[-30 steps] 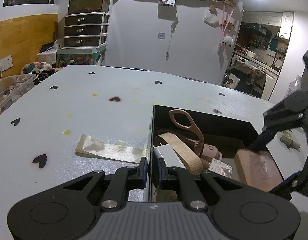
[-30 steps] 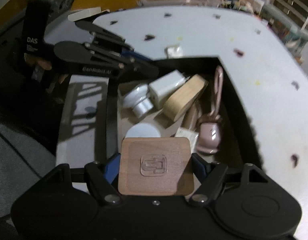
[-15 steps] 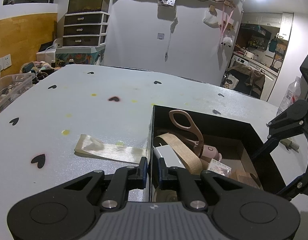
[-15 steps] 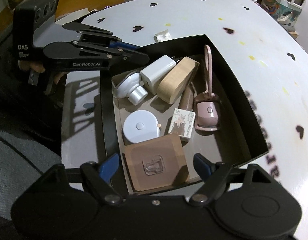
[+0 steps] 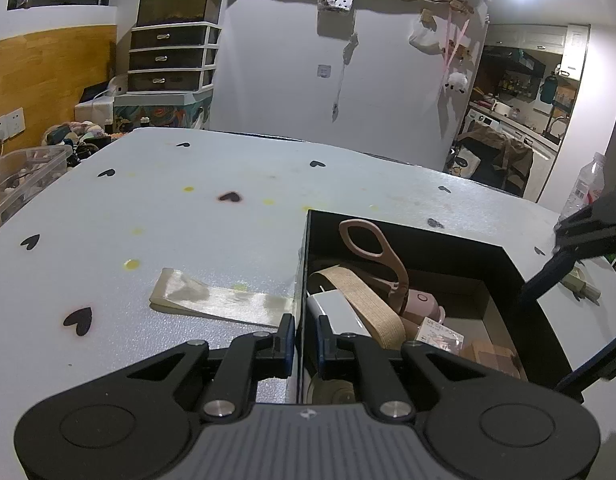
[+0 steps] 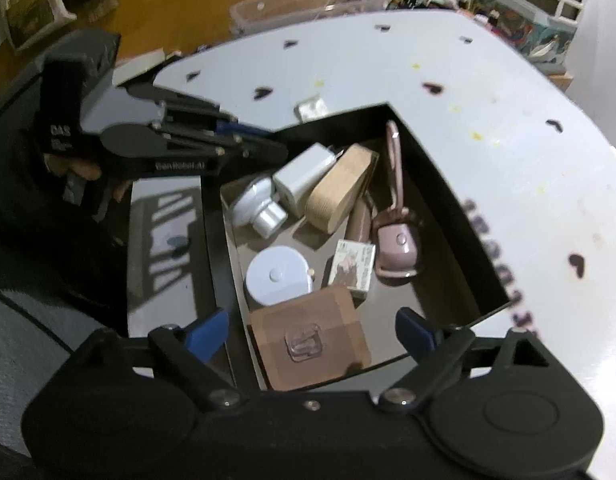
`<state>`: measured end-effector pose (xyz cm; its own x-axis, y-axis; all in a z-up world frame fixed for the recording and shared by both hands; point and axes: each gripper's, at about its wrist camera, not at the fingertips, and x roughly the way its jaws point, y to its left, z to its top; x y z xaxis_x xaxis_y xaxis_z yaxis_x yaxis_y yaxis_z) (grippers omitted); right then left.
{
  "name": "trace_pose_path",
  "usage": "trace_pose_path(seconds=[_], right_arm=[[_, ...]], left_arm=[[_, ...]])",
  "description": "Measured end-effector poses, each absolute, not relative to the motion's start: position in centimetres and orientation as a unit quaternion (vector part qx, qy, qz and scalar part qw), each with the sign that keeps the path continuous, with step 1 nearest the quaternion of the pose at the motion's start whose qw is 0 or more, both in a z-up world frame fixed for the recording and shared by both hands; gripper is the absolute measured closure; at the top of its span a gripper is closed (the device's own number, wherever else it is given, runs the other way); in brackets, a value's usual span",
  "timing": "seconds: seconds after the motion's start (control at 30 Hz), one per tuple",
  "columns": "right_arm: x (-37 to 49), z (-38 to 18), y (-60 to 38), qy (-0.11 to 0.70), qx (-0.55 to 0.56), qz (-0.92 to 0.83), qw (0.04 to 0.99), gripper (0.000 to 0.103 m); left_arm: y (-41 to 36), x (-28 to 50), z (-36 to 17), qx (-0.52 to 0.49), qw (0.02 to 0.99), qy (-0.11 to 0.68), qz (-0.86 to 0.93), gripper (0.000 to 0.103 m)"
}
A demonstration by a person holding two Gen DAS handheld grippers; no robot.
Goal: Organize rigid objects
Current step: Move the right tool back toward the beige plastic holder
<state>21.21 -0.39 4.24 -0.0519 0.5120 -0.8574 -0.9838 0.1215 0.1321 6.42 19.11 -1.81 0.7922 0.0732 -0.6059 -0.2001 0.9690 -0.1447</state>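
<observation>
A black box [image 6: 448, 196] on the grey table holds several objects: a brown square plate with a clear hook [image 6: 308, 340], a white round puck [image 6: 277, 276], a white charger [image 6: 304, 178], a tan block [image 6: 340, 190], a pink device with a loop [image 6: 396, 240] and a small printed carton [image 6: 352, 266]. My left gripper [image 5: 305, 338] is shut on the box's near wall [image 5: 302, 280]; it also shows in the right wrist view [image 6: 264, 148]. My right gripper [image 6: 310, 330] is open and empty above the brown plate.
A flat clear packet [image 5: 216, 306] lies on the table left of the box. A small plug-like piece [image 5: 582, 286] lies right of the box. A clear bin [image 5: 20, 176] stands off the table's far left. A water bottle [image 5: 584, 188] stands at the right.
My right gripper opened and let the brown plate drop into the box's near corner, then drew back and up. My left gripper kept its hold on the box wall.
</observation>
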Motion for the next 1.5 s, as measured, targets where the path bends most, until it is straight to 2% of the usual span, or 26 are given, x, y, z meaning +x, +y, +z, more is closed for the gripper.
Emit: trace_pose_path(seconds=[0.47,0.97,1.23,1.5], right_arm=[[22.1,7.2,-6.0,0.362,-0.211,0.529,0.739,0.002],[28.3,5.7,-16.6,0.381,-0.055,0.260,0.886,0.000],[31.6,2.3,-21.4,0.427,0.034,0.115,0.896,0.000],[33.8,-1.3,-24.4,0.459,0.097,0.063,0.881,0.000]], left_arm=[[18.8,6.5,-1.7,-0.099,0.941,0.316,0.077,0.093],[18.8,6.5,-1.6,-0.098,0.941,0.316,0.076,0.093],[18.7,6.5,-1.5,-0.098,0.941,0.315,0.077,0.093],[18.7,6.4,-1.4,-0.098,0.941,0.316,0.077,0.093]])
